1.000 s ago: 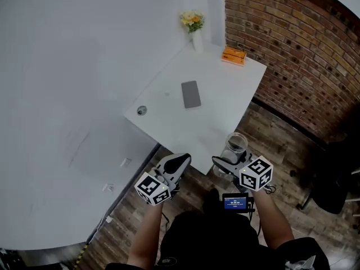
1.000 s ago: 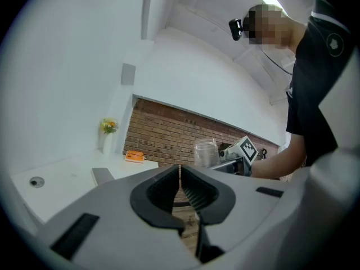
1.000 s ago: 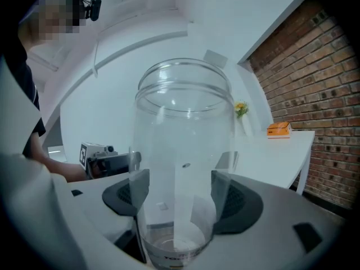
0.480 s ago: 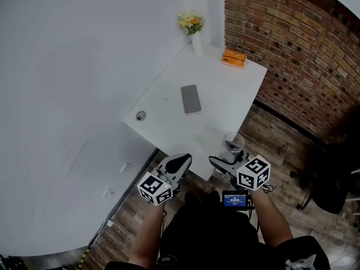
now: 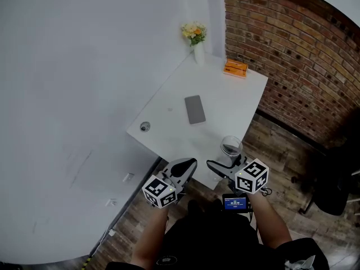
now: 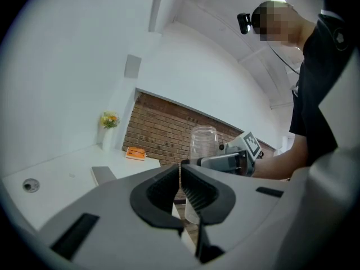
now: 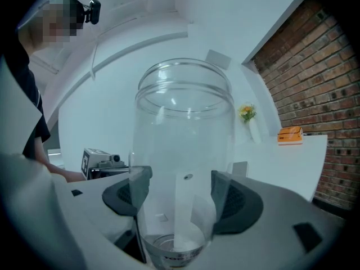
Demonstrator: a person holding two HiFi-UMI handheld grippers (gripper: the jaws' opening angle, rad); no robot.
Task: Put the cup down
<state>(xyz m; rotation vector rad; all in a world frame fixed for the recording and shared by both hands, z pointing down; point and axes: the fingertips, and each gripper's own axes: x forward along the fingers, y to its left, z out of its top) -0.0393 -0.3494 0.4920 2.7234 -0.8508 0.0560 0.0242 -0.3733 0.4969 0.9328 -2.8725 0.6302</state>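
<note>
My right gripper (image 7: 180, 198) is clamped low on the wall of the clear cup (image 7: 183, 151), which hangs upright at the near right edge of the white table (image 5: 225, 106) — whether over the top or just off it, I can't tell. I'd carry it further in over bare tabletop, short of the grey slab (image 5: 195, 109), lower it level until the base sits flat, and only then part the jaws. My left gripper (image 6: 181, 190) hangs near, jaws together on nothing — I'd hold it clear.

Cup (image 5: 230, 148) slightly farther over table (image 5: 225, 100).
</note>
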